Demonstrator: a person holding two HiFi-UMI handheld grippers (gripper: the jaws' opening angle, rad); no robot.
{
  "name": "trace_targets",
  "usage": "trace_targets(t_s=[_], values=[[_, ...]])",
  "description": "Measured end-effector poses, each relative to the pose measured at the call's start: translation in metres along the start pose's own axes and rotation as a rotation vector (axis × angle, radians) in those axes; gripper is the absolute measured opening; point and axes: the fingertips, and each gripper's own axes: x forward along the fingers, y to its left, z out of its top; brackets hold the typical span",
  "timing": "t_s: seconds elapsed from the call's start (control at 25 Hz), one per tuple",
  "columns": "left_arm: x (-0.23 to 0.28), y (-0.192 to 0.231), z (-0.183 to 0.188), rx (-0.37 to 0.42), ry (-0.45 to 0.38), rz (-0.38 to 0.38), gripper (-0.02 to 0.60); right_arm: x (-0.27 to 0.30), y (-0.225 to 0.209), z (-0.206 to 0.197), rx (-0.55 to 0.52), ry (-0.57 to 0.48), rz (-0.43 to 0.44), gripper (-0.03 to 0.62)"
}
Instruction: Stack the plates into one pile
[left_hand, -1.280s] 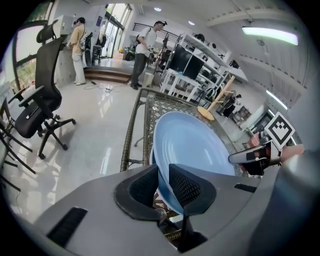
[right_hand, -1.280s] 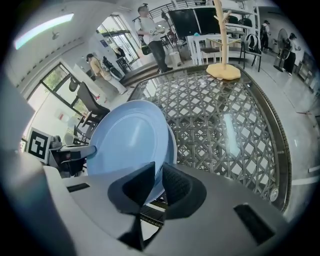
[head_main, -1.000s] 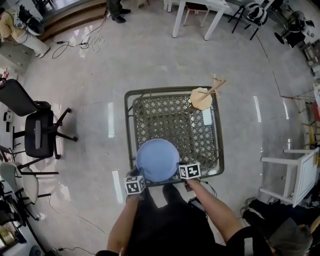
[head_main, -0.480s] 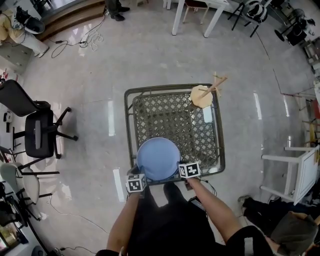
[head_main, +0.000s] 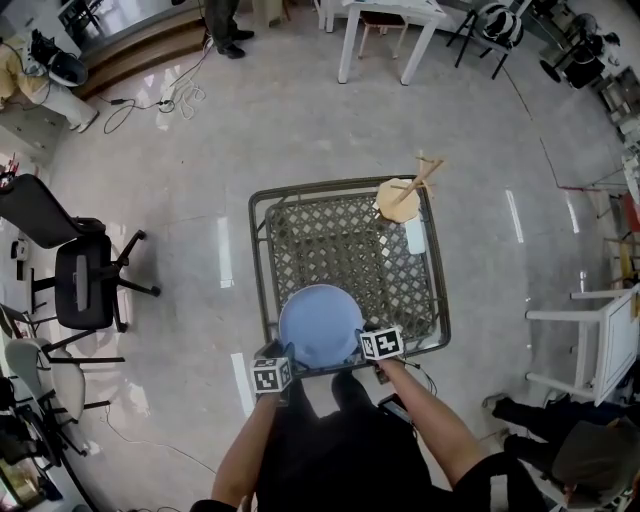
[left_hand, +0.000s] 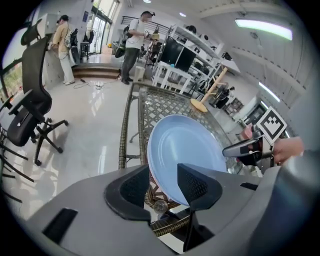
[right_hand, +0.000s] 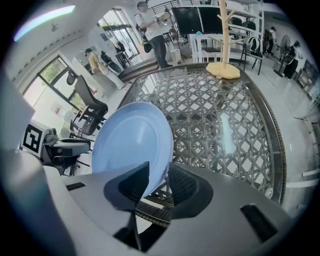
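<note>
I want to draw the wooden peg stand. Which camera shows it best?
The right gripper view: the wooden peg stand stands side-on, with base, pole and pegs clear. The head view shows it tiny, from above. The left gripper view shows it small and far, beyond the blue plate.

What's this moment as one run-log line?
left gripper: opening, plate rim between jaws | right gripper: opening, plate rim between jaws | plate: near edge of table | stand: far right corner
</note>
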Motion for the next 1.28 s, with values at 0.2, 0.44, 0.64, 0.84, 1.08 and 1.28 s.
trace_targets(t_s=[0.2,0.44,0.64,0.84,1.08,1.28], values=[[-0.037,0.009,0.018,-0.006,-0.092,0.009,0.174,-0.024,0.004,0.028,0.014,-0.123,0.002,0.121],[-0.081,-0.001,0.097,0.054,-0.309,0.011,0.060,-0.076,0.029,0.092,-0.014,-0.346,0.036,0.120],[-0.122,-0.042,0.175,0.146,-0.482,-0.105,0.025,-0.130,0.052,0.143,-0.069,-0.528,0.029,0.052],[-0.171,-0.080,0.229,0.204,-0.638,-0.192,0.015,-0.184,0.079,0.175,-0.059,-0.687,0.068,0.013],[-0.225,-0.110,0.263,0.325,-0.762,-0.178,0.015,-0.234,0.103,0.189,-0.045,-0.824,0.073,0.009],[-0.262,-0.130,0.272,0.348,-0.831,-0.214,0.015,-0.275,0.123,0.191,-0.083,-0.925,0.063,0.009]])
